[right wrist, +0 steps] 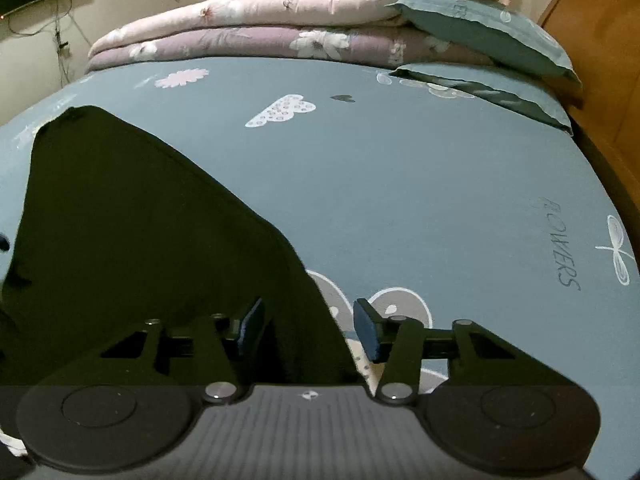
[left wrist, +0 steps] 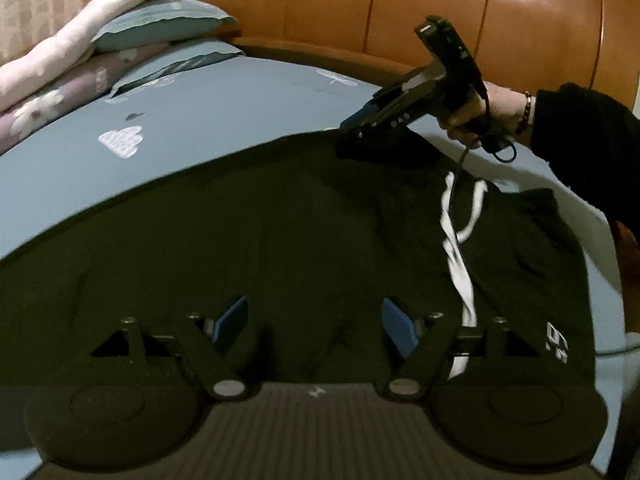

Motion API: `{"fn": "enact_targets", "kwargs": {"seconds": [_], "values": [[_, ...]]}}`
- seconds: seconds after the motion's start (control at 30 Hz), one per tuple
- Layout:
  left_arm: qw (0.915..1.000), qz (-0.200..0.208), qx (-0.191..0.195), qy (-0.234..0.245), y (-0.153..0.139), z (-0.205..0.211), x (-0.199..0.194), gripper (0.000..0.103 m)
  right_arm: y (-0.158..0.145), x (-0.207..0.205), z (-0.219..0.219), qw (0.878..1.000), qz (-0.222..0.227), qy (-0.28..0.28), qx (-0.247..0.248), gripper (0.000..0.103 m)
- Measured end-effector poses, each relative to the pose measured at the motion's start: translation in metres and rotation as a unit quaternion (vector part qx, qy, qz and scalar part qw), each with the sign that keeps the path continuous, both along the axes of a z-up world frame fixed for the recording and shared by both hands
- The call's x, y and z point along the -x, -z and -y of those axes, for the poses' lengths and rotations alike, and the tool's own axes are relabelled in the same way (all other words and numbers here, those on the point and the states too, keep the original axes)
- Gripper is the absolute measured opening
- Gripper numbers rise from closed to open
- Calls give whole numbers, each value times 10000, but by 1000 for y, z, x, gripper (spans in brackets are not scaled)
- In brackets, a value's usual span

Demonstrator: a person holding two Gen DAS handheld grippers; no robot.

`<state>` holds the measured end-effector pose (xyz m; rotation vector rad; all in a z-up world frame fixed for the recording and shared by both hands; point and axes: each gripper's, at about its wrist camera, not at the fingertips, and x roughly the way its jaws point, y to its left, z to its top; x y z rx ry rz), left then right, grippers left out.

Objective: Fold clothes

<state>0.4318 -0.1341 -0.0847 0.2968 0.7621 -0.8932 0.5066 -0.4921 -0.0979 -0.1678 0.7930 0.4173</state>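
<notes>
A black garment point(left wrist: 280, 220) with a white side stripe point(left wrist: 460, 264) and a small white logo lies spread on the blue-grey bed sheet point(left wrist: 180, 128). My left gripper point(left wrist: 314, 324) hovers over its near part, jaws wide apart, blue pads point(left wrist: 234, 318) touching nothing I can see. My right gripper point(left wrist: 346, 130), held by a hand in a dark sleeve, has its tip at the garment's far edge. In the right wrist view the right gripper point(right wrist: 308, 332) straddles the edge of the black garment point(right wrist: 140, 220). The cloth lies between the pads, and a gap shows at the right pad point(right wrist: 366, 334).
Folded pink and mauve quilts point(right wrist: 280, 36) and two blue-grey pillows point(right wrist: 480, 32) are stacked at the far side of the bed. A wooden headboard point(left wrist: 400, 8) borders the bed sheet point(right wrist: 400, 180). A cable point(left wrist: 456, 184) hangs from the right gripper over the garment.
</notes>
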Motion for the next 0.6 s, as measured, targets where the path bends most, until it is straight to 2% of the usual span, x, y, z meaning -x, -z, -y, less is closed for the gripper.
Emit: {"fn": "enact_targets", "kwargs": {"seconds": [0.13,0.33,0.4,0.47,0.6], "values": [[9998,-128,-3,140,6,18,-23,73,7,-10,2,9998,-91,-141,71,49],[9994,-69,-190,270,15,36,-41,73,19,-17,2,9994,-168,-290,-43,46],[9992,-24,-270,279,17,42,-48,73,21,-15,1,9992,-141,-355,-155,26],[9991,31,-332,279,17,47,-55,73,21,-12,-1,9986,-162,-442,-237,14],[9984,224,-441,281,14,59,-71,73,15,-4,-6,9986,-99,-488,-149,8]]}}
